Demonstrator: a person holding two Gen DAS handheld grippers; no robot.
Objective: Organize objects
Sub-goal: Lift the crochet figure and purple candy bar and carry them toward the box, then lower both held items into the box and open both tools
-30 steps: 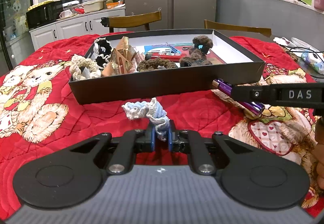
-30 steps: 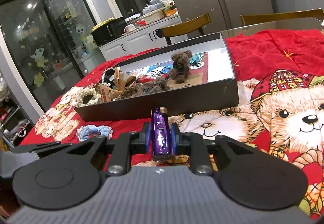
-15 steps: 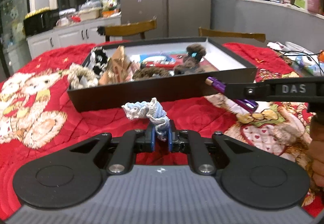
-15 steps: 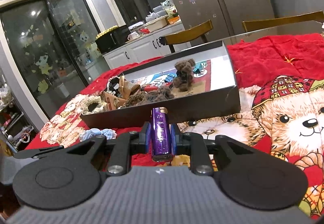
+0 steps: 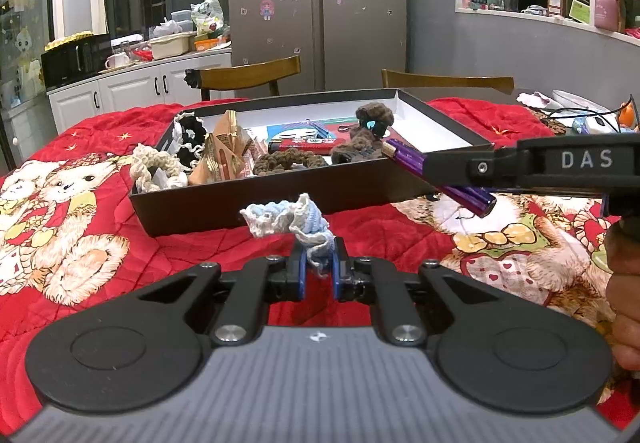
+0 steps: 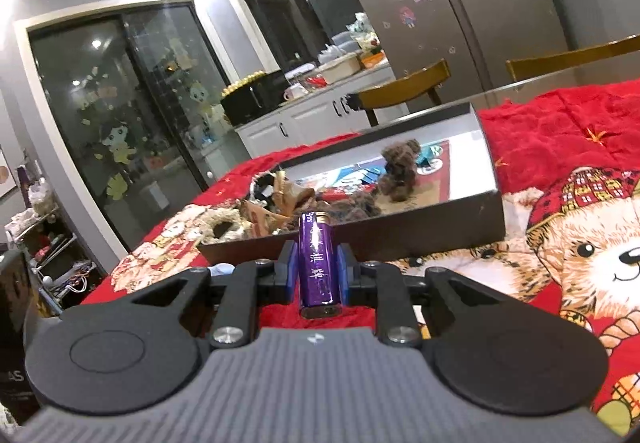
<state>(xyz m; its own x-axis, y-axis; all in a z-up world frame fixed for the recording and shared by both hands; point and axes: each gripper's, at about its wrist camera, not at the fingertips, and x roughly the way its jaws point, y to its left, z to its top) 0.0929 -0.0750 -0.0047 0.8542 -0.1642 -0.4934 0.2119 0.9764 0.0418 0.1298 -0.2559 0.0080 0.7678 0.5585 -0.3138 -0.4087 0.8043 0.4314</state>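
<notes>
Mid-task. Black shallow box (image 5: 248, 203) on the red bear-print quilt (image 5: 72, 171) already holds a cream scrunchie (image 5: 154, 167), black-and-white scrunchie (image 5: 188, 135), tan paper packets (image 5: 224, 151), brown scrunchie (image 5: 288, 161), small brown teddy (image 6: 400, 171) and a red flat item (image 5: 304, 143). Two pieces are left, both in hand and short of the box: left gripper (image 5: 318, 263) is clamped on a blue-white crocheted scrunchie (image 5: 288, 219), just in front of the near wall; right gripper (image 6: 318, 271) is clamped on a purple lighter (image 6: 316, 263), near the box's right corner. Remaining, likely: carry both over the rim and release.
</notes>
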